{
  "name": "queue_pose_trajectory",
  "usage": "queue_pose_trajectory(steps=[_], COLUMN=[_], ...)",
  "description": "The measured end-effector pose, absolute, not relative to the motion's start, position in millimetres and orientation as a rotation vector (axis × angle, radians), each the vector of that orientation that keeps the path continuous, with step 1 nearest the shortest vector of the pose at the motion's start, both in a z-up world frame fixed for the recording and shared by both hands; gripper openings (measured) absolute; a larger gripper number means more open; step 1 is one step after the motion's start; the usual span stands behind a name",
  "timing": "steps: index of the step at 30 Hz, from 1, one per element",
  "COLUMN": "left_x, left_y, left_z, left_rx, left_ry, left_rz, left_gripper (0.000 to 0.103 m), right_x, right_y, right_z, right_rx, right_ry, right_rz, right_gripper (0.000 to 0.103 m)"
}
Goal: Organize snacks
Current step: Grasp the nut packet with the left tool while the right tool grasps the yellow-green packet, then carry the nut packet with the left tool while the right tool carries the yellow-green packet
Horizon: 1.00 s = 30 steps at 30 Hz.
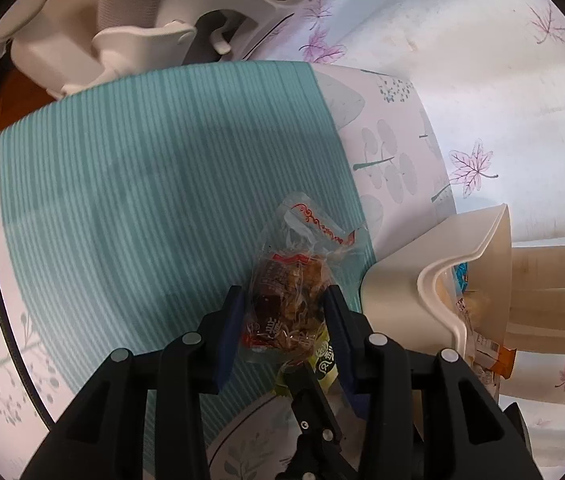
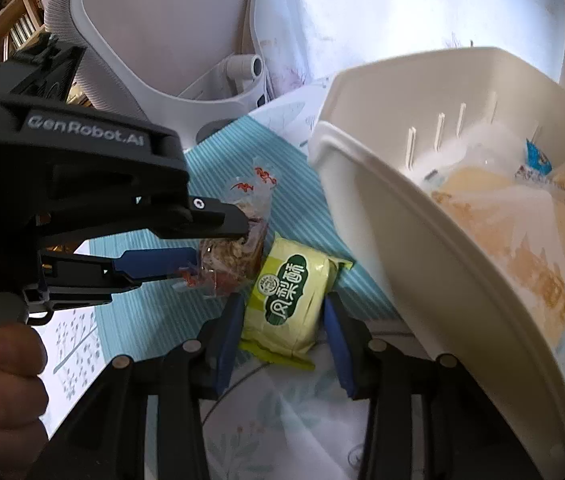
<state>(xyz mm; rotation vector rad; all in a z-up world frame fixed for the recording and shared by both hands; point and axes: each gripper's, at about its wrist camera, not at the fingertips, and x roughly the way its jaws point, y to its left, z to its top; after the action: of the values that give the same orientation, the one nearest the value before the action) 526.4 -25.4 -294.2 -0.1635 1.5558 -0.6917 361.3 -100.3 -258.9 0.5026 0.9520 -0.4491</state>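
Left claw (image 1: 284, 312) clamps the clear snack packet (image 1: 288, 280); right claw (image 2: 282, 312) clamps the pineapple cake (image 2: 288, 300) (white basket (image 2: 422, 240) just right).

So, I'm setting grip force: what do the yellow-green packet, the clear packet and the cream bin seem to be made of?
Yellow-green packet: opaque plastic film, slight sheen, crimped end seals; looks soft.
Clear packet: thin transparent film, crinkled and glossy, brown snack visible through it.
Cream bin: rigid moulded plastic, probably; smooth matte walls, rolled rim, slotted side.
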Motion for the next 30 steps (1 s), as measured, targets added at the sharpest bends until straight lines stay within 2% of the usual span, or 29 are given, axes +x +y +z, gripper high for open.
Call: queue_pose_trajectory(steps=[17,30], left_x=[468.9,363.0], left_y=[52.8,108.0], left_z=[-269.4,-210.1], left_rx=[-0.308,-0.386], left_ry=[1.599,1.558], left_rz=[-0.545,-0.515], left_gripper=[0.038,0.038], right_x=[303.6,231.7], right_y=[-67.0,-27.2], right_z=[-256.4,-217.2], right_rx=[0.593,0.519], right_ry=[1.215,1.233], right_rz=[-0.228,-0.068], right_gripper=[0.039,0.039])
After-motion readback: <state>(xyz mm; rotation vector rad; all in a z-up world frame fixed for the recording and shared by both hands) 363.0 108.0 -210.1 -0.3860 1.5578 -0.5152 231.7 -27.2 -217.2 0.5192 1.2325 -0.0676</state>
